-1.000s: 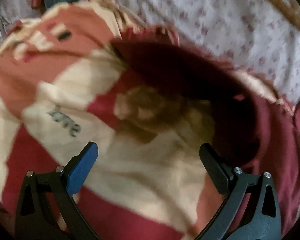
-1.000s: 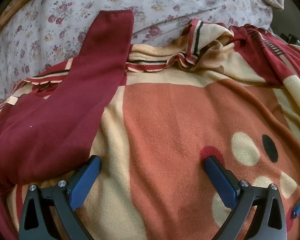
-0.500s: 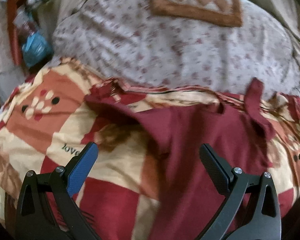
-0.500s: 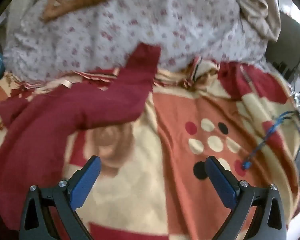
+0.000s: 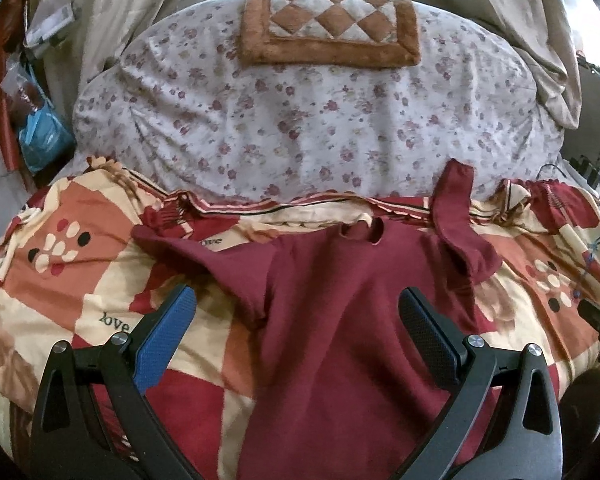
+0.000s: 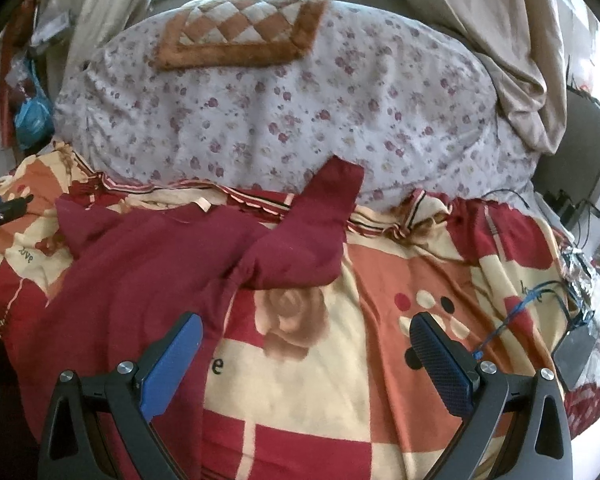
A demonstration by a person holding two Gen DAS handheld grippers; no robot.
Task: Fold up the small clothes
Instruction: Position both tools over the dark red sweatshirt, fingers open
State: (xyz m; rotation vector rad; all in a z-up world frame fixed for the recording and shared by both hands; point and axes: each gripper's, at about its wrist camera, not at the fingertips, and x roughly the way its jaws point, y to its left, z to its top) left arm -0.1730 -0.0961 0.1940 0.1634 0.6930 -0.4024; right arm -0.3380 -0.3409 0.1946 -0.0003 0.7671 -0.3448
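A dark red long-sleeved shirt (image 5: 332,320) lies spread on a patterned red, orange and cream blanket (image 5: 60,280), collar toward the far side. Its right sleeve (image 6: 316,224) angles up onto the floral quilt. The left sleeve (image 5: 180,248) stretches out to the left. My left gripper (image 5: 296,332) is open and empty, held above the shirt's body. My right gripper (image 6: 306,354) is open and empty, above the blanket (image 6: 320,380) just right of the shirt (image 6: 140,280).
A floral quilt (image 5: 300,120) is piled behind the blanket, with a brown checked cushion (image 5: 332,24) on top. Blue cables and a dark box (image 6: 576,348) lie at the blanket's right edge. Curtains (image 6: 480,20) hang at the back. A blue bag (image 5: 40,136) sits at left.
Both grippers have pulled back and up from the blanket, so the whole shirt and the quilt have come into view. Both stay open and empty.
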